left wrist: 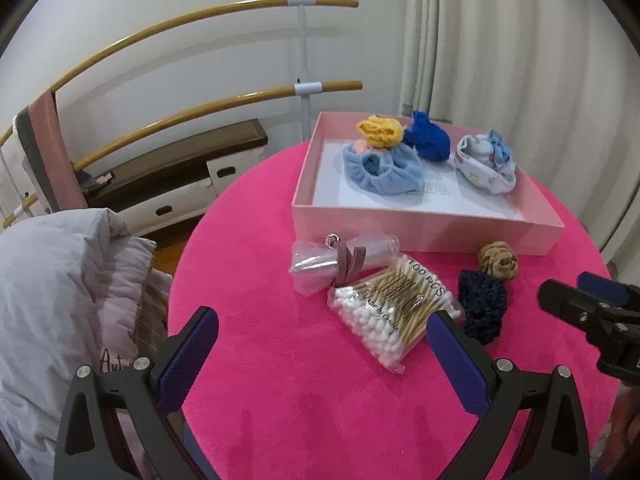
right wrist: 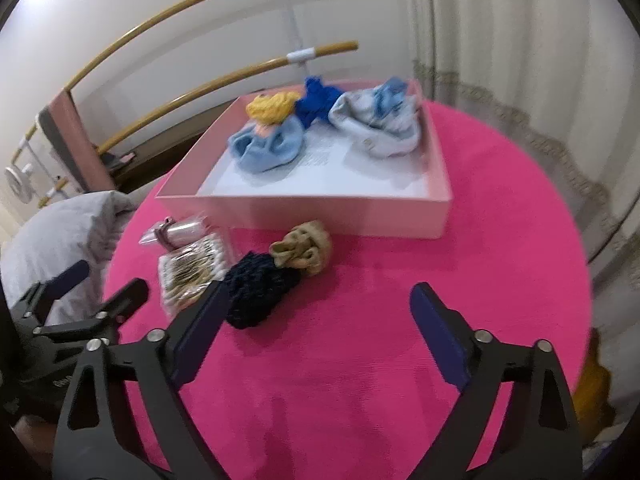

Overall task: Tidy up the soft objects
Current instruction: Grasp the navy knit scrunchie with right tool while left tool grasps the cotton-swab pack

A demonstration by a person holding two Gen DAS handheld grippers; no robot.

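Two scrunchies lie on the pink round table [left wrist: 280,400] in front of a pink box [left wrist: 424,228]: a navy one [left wrist: 482,304] and a tan one [left wrist: 498,260]. Inside the box sit a yellow scrunchie [left wrist: 380,130], a light blue one [left wrist: 384,172], a royal blue one [left wrist: 428,140] and a white patterned one [left wrist: 484,164]. My left gripper [left wrist: 322,316] is open over the table, near a bag of cotton swabs [left wrist: 388,312]. My right gripper [right wrist: 320,290] is open and holds nothing. Its left finger stands just beside the navy scrunchie [right wrist: 260,296], and the tan one [right wrist: 302,248] lies beyond.
A clear pouch with a ribbon [left wrist: 340,260] lies beside the swab bag. A grey quilted jacket [left wrist: 60,300] hangs at the table's left edge. Wooden barre rails [left wrist: 200,20], a low cabinet [left wrist: 180,168] and a curtain [left wrist: 500,60] stand behind.
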